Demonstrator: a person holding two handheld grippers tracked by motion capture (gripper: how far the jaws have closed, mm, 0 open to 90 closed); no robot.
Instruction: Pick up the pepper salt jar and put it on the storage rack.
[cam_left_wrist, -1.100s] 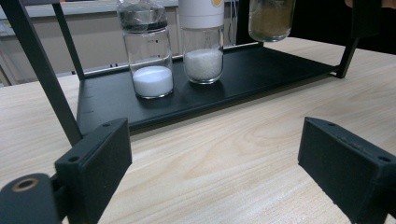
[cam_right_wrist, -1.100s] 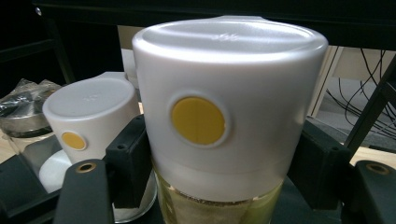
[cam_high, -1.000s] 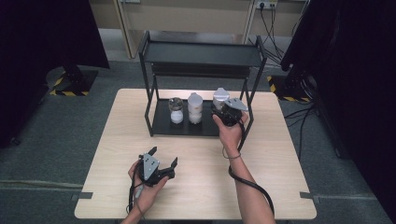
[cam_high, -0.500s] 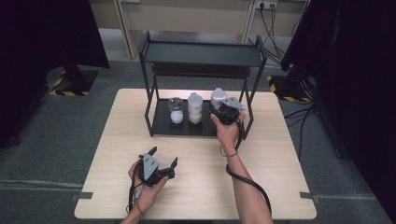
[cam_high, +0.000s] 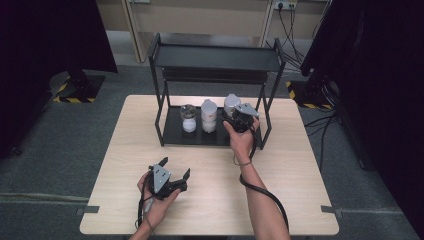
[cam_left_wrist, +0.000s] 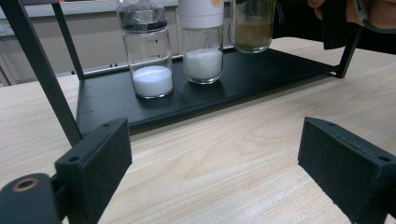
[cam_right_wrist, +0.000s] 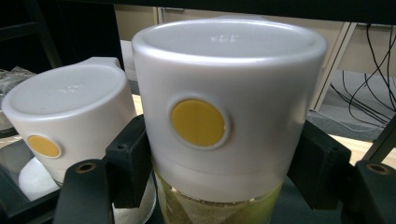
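One jar (cam_right_wrist: 224, 121) stays gripped, unmoved.

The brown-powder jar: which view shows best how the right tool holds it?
The right gripper view: the jar sits close up between the right tool's jaws, just under its white lid. The high view shows the jar small, partly behind the tool. The left gripper view shows its glass body, lid cut off.

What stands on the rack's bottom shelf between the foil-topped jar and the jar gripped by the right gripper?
A white-capped jar holding white grains stands between the foil-topped jar and the gripped jar, seen in the left gripper view.
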